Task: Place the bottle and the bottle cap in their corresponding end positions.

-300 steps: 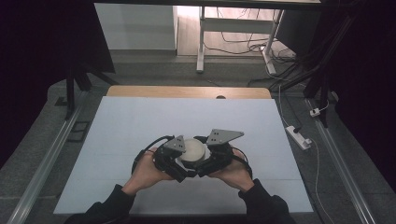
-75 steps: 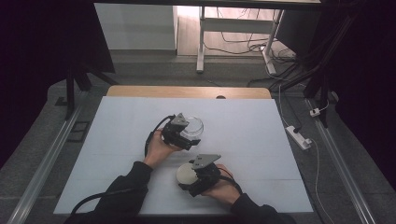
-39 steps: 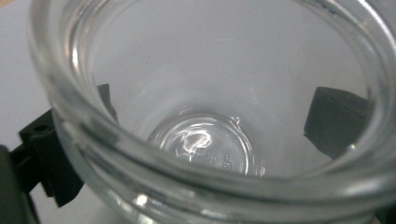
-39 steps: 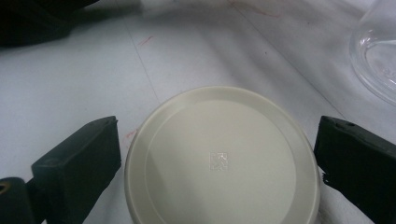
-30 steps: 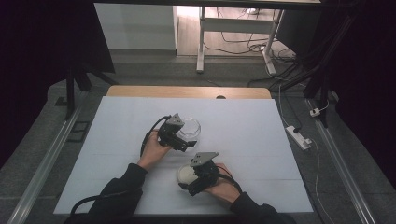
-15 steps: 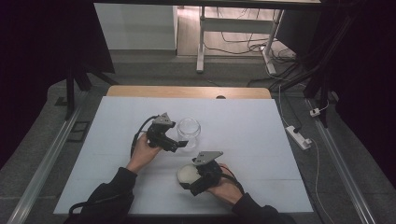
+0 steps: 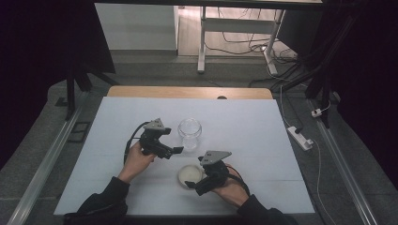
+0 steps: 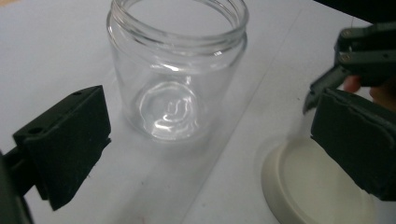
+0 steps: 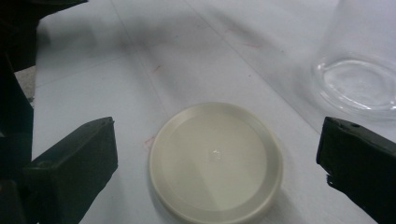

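A white-covered table (image 7: 263, 126) carries an upright glass jar (image 7: 189, 132) and a cream lid (image 7: 189, 175) (lying flat, apart)

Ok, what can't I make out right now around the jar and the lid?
- Jar: its top is cut off by the right gripper view's upper edge.
- Lid: in the left gripper view, a black jaw covers its right part.
- Lid underside: it faces the table.
- High view: jar threads too small.

- 1 clear glass jar (image 7: 189, 132), standing open on the table (image 7: 263, 140)
- 1 cream lid (image 7: 189, 175), lying flat on the table
- 2 hand-held grippers: left gripper (image 7: 165, 148), right gripper (image 7: 199, 185)
- 1 table
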A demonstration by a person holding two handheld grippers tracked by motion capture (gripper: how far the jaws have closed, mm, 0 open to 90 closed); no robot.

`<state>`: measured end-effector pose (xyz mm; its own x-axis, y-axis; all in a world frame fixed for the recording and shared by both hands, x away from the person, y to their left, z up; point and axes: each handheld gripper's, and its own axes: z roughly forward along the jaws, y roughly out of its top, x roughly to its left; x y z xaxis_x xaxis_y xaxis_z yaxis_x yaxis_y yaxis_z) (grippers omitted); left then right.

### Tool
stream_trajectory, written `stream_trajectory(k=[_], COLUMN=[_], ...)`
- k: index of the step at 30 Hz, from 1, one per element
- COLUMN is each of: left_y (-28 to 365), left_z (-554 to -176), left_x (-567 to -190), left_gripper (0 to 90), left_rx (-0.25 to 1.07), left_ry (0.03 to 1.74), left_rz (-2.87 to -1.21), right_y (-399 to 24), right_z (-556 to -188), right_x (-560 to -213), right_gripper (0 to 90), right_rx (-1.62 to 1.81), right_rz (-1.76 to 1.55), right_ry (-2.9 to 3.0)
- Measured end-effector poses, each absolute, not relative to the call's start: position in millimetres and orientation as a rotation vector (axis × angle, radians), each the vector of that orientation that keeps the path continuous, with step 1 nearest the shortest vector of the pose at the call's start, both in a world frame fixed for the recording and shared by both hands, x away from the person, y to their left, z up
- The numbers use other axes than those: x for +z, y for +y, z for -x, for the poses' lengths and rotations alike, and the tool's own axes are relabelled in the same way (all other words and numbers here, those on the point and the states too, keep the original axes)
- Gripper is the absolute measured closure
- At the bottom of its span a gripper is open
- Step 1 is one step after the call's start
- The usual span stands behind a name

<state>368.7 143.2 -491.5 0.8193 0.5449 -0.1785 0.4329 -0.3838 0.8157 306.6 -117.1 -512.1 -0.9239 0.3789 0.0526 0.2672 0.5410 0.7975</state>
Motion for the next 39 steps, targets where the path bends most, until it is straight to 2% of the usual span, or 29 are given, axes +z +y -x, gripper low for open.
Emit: stream_trajectory(k=[21, 39], left_y=[166.8, 199.0], left_z=[-314.9, -266.3], left_x=[-478.9, -486.8], left_gripper=[0.0, 0.0], left_rx=[0.127, 0.145], left_ry=[0.687, 0.764], left_rz=[-1.996, -1.996], right_y=[-140.2, -190.0], right_z=[-298.1, -283.7], right_x=[-496.1, -486.8], right_gripper=[0.0, 0.0], right_rx=[1.333, 1.315], right_rz=[-0.613, -0.766], right_ry=[2.584, 2.479])
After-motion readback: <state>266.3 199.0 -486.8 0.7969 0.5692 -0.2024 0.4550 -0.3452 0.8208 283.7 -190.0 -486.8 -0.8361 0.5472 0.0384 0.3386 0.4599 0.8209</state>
